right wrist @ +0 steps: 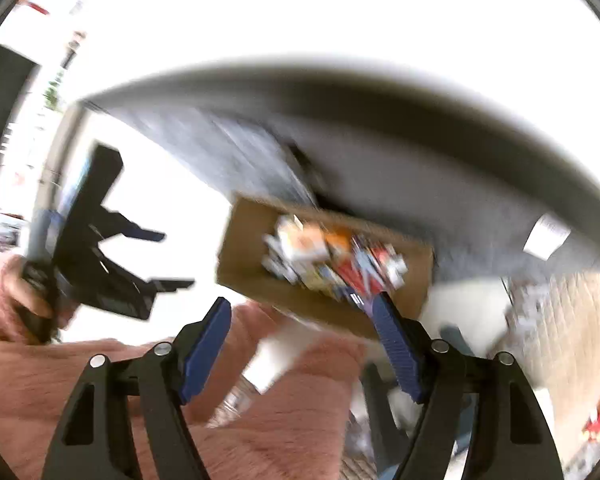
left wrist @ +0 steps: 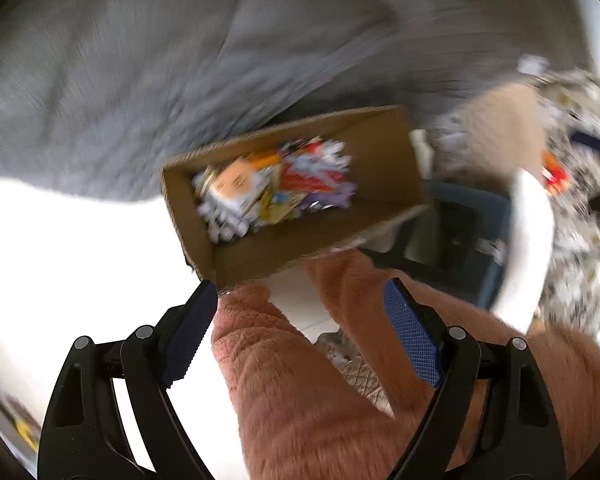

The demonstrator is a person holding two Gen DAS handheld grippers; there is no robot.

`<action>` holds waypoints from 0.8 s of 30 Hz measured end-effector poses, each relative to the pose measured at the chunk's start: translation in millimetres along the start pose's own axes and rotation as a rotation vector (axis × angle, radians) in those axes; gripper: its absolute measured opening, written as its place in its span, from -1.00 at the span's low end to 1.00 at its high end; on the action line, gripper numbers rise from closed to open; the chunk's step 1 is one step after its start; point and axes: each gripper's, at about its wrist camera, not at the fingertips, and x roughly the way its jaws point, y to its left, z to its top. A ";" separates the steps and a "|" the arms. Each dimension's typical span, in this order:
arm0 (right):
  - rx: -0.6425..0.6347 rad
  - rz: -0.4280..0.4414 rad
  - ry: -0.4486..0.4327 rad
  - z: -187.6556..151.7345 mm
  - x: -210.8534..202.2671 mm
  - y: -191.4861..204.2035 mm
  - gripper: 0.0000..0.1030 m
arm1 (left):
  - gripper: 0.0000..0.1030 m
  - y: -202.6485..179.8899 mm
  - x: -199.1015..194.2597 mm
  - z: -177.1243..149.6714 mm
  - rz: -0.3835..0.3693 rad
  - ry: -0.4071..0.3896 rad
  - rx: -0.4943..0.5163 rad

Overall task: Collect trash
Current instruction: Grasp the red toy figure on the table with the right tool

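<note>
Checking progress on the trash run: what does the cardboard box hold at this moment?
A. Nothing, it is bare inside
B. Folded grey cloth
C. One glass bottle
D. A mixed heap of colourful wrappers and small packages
D: both wrist views look down into the open box, where a blurred pile of orange, red, white and yellow trash covers its bottom.

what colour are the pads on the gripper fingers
Blue, on black fingers; clearest in the left wrist view.

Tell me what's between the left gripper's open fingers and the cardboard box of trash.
In the left wrist view, pink fuzzy clothing fills the gap between the left gripper and the cardboard box, with a patch of pale floor showing through.
</note>
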 end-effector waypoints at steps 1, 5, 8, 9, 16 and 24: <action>0.002 0.023 -0.058 9.2 -24.0 2.0 0.54 | 0.61 -8.5 -21.1 -5.7 -0.007 -0.030 0.038; 0.024 -0.039 -0.298 57.6 -93.6 -13.5 0.85 | 0.61 -24.3 -74.2 -15.6 -0.023 -0.133 0.095; 0.072 -0.131 -0.407 110.4 -114.8 -51.0 0.89 | 0.61 -30.3 -97.6 -13.6 -0.042 -0.190 0.067; 0.109 -0.160 -0.430 134.2 -116.5 -71.6 0.89 | 0.61 -30.2 -106.0 -12.6 -0.050 -0.216 0.046; 0.410 -0.256 -0.486 281.8 -99.3 -197.6 0.89 | 0.61 -25.3 -113.8 -12.4 -0.051 -0.285 -0.078; 0.441 -0.342 -0.460 350.3 -73.3 -255.4 0.89 | 0.61 -18.3 -101.1 -18.7 -0.025 -0.263 -0.236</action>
